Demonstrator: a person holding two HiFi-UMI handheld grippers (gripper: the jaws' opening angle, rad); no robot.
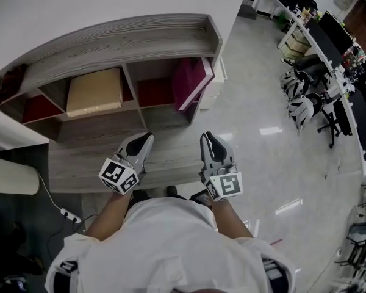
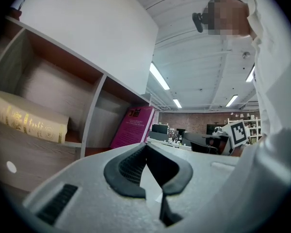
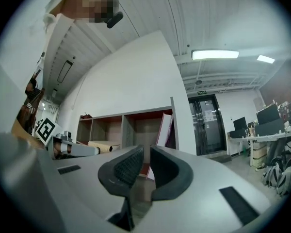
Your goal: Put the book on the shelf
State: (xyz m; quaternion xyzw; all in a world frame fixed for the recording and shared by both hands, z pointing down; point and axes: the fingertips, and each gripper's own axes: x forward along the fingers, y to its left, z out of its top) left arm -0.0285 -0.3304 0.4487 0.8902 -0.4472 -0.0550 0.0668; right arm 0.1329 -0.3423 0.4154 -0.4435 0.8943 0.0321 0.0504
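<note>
Head view: we see a grey wood-grain shelf (image 1: 110, 38) on a glossy pale floor (image 1: 262, 157). It holds two books: a beige book (image 1: 94, 92) lying flat and a magenta book (image 1: 189, 81) leaning in the rightmost compartment.

Left gripper view: the left hand-held gripper (image 2: 146, 147) is clenched and empty.

Right gripper view: the right hand-held gripper (image 3: 146, 149) has a slim slit between its ribbed black pads and grasps nothing.

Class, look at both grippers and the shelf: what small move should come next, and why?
Probably ease the right gripper forward toward the magenta book to straighten it. It leans tilted in the right compartment of the shelf. The right gripper and the left gripper both hold nothing and sit back from the shelf.
</note>
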